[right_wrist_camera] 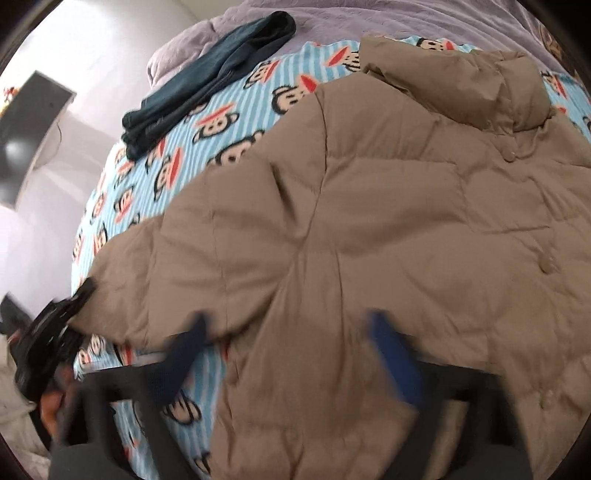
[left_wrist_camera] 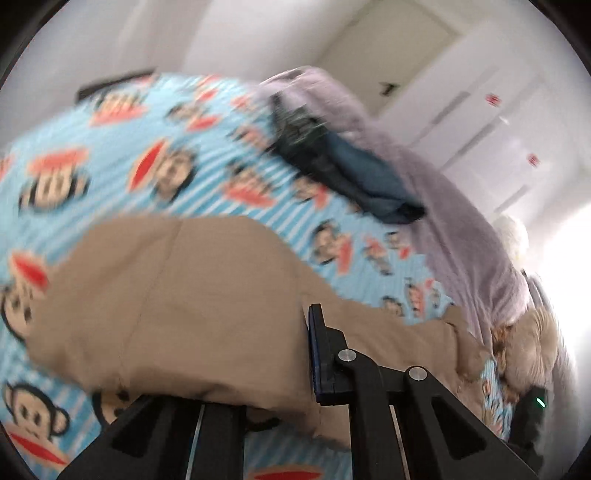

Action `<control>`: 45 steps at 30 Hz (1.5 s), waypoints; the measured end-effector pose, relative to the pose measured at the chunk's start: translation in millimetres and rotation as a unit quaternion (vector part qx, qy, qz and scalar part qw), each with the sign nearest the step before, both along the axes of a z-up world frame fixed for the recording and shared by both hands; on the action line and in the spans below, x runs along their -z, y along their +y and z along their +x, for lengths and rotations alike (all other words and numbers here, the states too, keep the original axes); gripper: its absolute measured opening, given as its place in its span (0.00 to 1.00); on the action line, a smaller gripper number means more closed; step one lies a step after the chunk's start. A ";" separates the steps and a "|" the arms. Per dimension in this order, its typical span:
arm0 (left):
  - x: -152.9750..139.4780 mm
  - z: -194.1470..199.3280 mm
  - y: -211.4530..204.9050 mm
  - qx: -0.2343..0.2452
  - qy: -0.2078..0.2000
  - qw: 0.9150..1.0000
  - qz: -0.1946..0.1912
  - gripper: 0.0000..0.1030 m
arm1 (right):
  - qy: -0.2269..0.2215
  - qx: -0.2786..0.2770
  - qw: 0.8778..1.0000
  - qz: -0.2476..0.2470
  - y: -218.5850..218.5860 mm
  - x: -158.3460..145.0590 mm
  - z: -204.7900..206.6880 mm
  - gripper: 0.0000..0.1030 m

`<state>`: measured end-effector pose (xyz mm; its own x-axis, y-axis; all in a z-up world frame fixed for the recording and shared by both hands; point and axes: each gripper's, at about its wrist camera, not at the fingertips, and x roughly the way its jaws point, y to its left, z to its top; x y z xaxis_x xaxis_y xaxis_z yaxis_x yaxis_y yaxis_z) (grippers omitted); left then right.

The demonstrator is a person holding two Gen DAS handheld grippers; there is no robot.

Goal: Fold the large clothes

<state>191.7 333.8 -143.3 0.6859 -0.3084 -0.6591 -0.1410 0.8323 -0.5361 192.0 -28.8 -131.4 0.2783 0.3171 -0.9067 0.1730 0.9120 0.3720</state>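
Jacket: a tan quilted puffer jacket [right_wrist_camera: 369,236] lies spread on the bed, snap buttons showing down its front, its collar end toward the far side of the bed. Its near hem hangs at the bed edge.
Sleeve: one sleeve [right_wrist_camera: 122,280] runs out to the left in the right wrist view, flat on the sheet.
Sheet: light blue striped sheet [right_wrist_camera: 229,122] with a cartoon monkey print, under the jacket.
Left gripper: left gripper [right_wrist_camera: 83,291] sits at the cuff end of that sleeve. From its own camera one blue-padded finger [left_wrist_camera: 317,354] shows against tan cloth, the other is covered by the fabric. Jaws closed, clamped on the jacket cloth.
Right gripper: right gripper [right_wrist_camera: 291,332] points steeply down over the jacket's near hem. Both blue pads are blurred and stand well apart, with jacket fabric lying between them. I cannot tell whether the pads press on the cloth.
Dark clothes: a folded dark teal garment [right_wrist_camera: 207,81] lies on the sheet beyond the jacket, apart from it, partly on the blanket.
Blanket: a lilac blanket [right_wrist_camera: 406,18] is bunched along the far side of the bed.
Picture quality: both views smeared by motion, fine detail unreadable.
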 end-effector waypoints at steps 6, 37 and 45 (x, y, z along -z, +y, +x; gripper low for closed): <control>-53.7 2.7 -63.5 0.088 -0.061 0.994 0.031 0.14 | 0.004 -0.001 0.999 0.040 4.3 32.8 23.1 0.23; -24.1 -57.3 -330.3 0.295 -0.032 0.918 0.261 0.92 | -0.003 0.059 0.996 -0.062 -206.6 -11.3 -51.5 0.71; 16.3 -28.7 -219.0 0.114 0.098 0.964 0.217 0.92 | -0.138 -0.135 0.964 -0.181 -88.6 -42.7 -33.6 0.90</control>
